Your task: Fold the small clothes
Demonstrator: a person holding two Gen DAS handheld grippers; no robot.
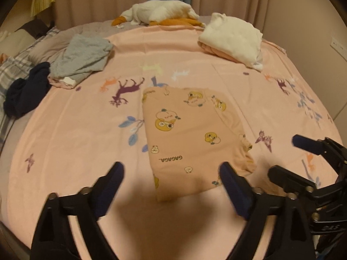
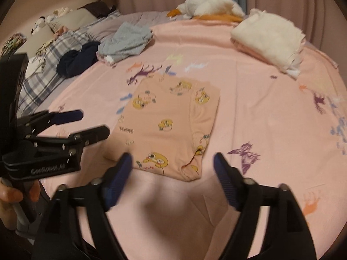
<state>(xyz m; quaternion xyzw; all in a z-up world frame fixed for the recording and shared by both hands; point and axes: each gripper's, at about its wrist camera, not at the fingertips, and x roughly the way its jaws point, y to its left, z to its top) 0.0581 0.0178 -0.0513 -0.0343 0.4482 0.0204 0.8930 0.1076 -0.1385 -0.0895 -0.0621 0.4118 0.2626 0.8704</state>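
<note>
A small peach garment with yellow cartoon prints (image 1: 190,138) lies folded into a flat rectangle on the pink bedsheet (image 1: 76,143); it also shows in the right wrist view (image 2: 169,125). My left gripper (image 1: 171,173) is open and empty, just above the garment's near edge. My right gripper (image 2: 173,162) is open and empty, over the garment's near right corner. The right gripper appears at the right in the left wrist view (image 1: 284,158). The left gripper appears at the left in the right wrist view (image 2: 93,123).
A grey folded garment (image 1: 82,58) and a dark navy cloth (image 1: 26,88) lie at the back left. A stack of white and pink folded clothes (image 1: 234,39) sits at the back right. A white and orange plush toy (image 1: 160,13) lies by the curtains. Pillows (image 2: 54,43) lie at the left.
</note>
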